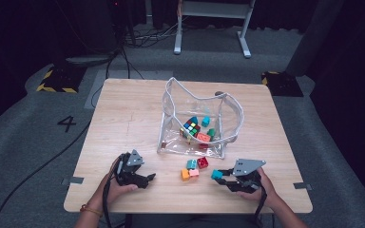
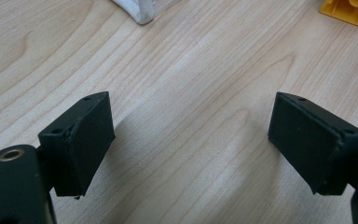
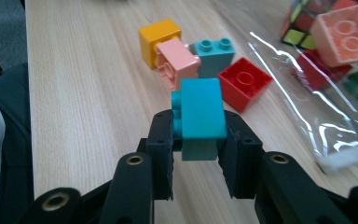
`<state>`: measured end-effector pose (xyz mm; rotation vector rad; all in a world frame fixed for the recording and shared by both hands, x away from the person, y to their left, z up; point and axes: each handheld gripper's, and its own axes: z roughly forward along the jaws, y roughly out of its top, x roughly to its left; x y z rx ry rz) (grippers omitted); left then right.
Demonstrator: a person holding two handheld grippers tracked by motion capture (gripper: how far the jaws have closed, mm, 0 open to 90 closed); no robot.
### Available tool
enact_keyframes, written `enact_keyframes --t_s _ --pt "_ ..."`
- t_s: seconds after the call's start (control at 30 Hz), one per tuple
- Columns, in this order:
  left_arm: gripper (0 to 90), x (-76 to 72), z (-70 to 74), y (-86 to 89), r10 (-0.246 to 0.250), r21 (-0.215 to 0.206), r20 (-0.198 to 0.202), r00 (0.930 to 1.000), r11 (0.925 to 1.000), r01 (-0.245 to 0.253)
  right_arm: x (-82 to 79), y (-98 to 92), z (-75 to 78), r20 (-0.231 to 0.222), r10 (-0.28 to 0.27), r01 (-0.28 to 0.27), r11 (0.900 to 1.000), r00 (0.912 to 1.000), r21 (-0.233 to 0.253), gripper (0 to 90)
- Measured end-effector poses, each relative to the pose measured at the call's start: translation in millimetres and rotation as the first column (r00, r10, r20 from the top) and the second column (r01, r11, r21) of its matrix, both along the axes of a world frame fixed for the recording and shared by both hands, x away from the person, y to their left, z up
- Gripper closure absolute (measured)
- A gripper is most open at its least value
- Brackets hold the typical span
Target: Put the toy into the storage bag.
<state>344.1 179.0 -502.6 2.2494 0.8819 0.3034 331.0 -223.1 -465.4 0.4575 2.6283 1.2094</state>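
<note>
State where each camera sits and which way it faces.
High view: above the person's side, facing forward and down on the table; both hands and grippers show.
Left gripper view: on the left gripper, facing bare wood; open jaws.
Right gripper view: on the right gripper, facing loose bricks; jaws hold a teal brick.
Shared: bag, orange brick.

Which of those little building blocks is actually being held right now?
The turquoise block, clamped between the right gripper's jaws. The orange, pink, teal and red blocks lie loose on the table.
</note>
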Motion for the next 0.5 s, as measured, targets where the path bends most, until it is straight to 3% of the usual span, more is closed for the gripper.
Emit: enact_keyframes --t_s 0.2,0.33,0.47,0.5 --pt "14.4 0.1 0.1 0.1 0.000 0.001 0.002 1.0000 1.0000 0.000 5.8 -19.6 7.7 0.015 -0.075 0.075 0.997 0.9971 0.009 67.3" --pt "14.3 0.1 0.0 0.1 0.000 0.001 0.001 1.0000 1.0000 0.000 11.1 -34.9 16.0 0.023 -0.125 0.124 0.991 0.9919 0.044 67.3" --pt "14.4 -0.1 -0.1 -0.1 0.002 -0.003 0.000 1.0000 1.0000 -0.002 15.7 -49.7 25.9 0.031 -0.173 0.171 0.983 0.9844 0.065 67.3" --pt "14.3 0.1 0.1 0.1 0.000 0.001 0.002 1.0000 1.0000 0.000 19.4 -56.8 30.2 0.041 -0.202 0.199 0.978 0.9785 0.070 67.3"
